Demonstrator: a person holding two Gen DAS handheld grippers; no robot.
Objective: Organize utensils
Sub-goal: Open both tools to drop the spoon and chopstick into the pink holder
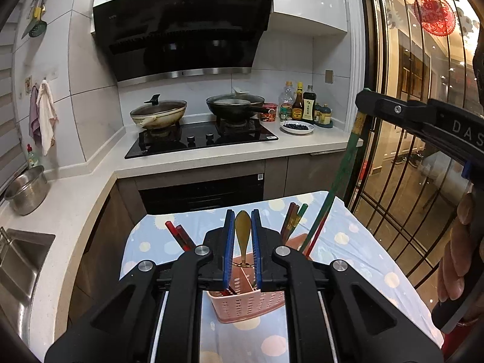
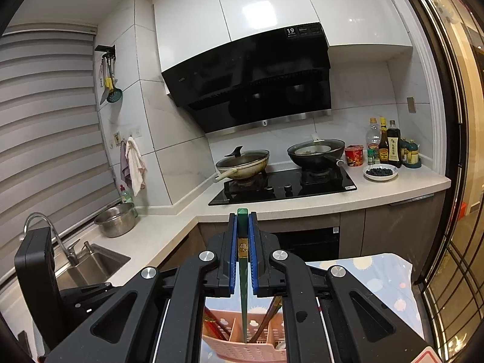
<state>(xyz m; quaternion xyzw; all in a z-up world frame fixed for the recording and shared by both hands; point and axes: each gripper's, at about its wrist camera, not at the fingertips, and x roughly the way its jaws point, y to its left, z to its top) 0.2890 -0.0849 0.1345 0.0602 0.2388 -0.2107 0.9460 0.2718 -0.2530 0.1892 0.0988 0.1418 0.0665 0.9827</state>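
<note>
The left gripper (image 1: 242,227) is clamped on a gold spoon (image 1: 242,236) above the pink basket (image 1: 251,305) on the dotted cloth (image 1: 357,242). The right gripper (image 2: 243,227) is clamped on a green chopstick (image 2: 243,260), its tip down in the basket beside other chopsticks (image 1: 292,220).

My two wrist cameras look along their fingers, close above the pink basket (image 1: 248,305), both facing the stove (image 2: 284,186) beyond.

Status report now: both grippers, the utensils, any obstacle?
Left gripper shut on gold spoon. Right gripper shut on green chopstick. Both above pink basket. Nothing in the way.
</note>
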